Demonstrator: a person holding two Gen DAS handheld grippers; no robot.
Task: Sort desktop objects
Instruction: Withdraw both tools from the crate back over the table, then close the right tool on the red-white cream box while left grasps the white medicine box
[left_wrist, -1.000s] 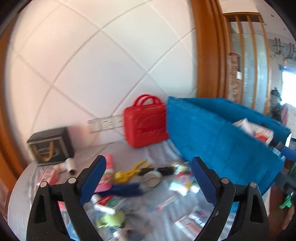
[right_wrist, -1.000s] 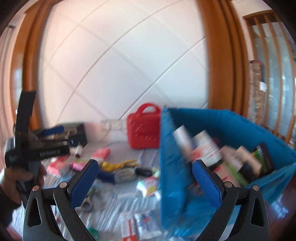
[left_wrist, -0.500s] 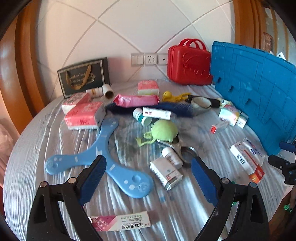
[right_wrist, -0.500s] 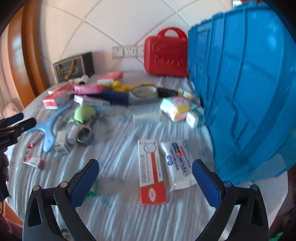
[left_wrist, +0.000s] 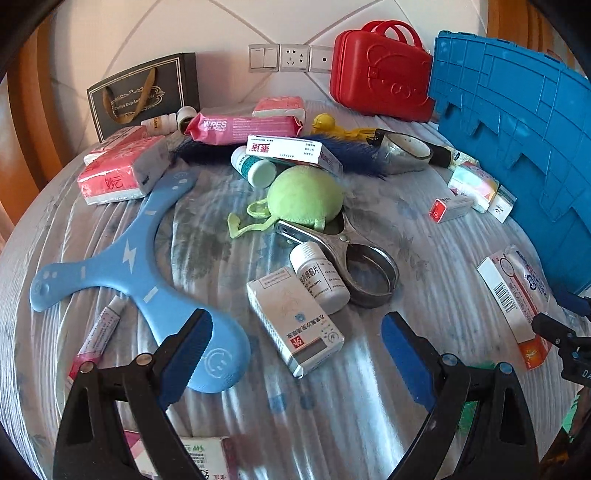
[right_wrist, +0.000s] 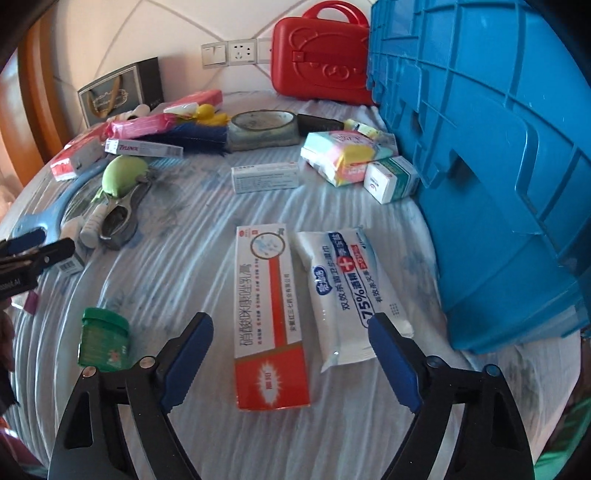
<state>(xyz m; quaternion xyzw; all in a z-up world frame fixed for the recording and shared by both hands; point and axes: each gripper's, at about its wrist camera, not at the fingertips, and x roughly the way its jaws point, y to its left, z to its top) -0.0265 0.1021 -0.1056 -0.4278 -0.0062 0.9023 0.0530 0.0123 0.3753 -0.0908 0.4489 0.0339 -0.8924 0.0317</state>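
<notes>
Many small objects lie on a round table covered with a grey cloth (left_wrist: 207, 251). My left gripper (left_wrist: 295, 328) is open and empty, low over a white medicine box (left_wrist: 295, 321) beside a white pill bottle (left_wrist: 319, 277) and a blue boomerang (left_wrist: 122, 266). My right gripper (right_wrist: 290, 332) is open and empty over a red and white ointment box (right_wrist: 269, 314), with a white wipes pack (right_wrist: 351, 291) just right of it and a green jar (right_wrist: 105, 339) to the left. A blue crate (right_wrist: 498, 155) stands at the right; it also shows in the left wrist view (left_wrist: 517, 129).
A red case (left_wrist: 380, 74) and a dark gift bag (left_wrist: 144, 96) stand against the back wall. A green pouch (left_wrist: 306, 195), metal tongs (left_wrist: 354, 254), pink wipes (left_wrist: 240, 127), tissue packs (left_wrist: 118, 177) and small boxes (right_wrist: 266, 177) crowd the middle. The left gripper shows at the left edge of the right wrist view (right_wrist: 29, 254).
Both grippers have tilted down from facing the wall and crate to facing the tabletop, and have come lower and closer to the objects. Both stay open and empty.
</notes>
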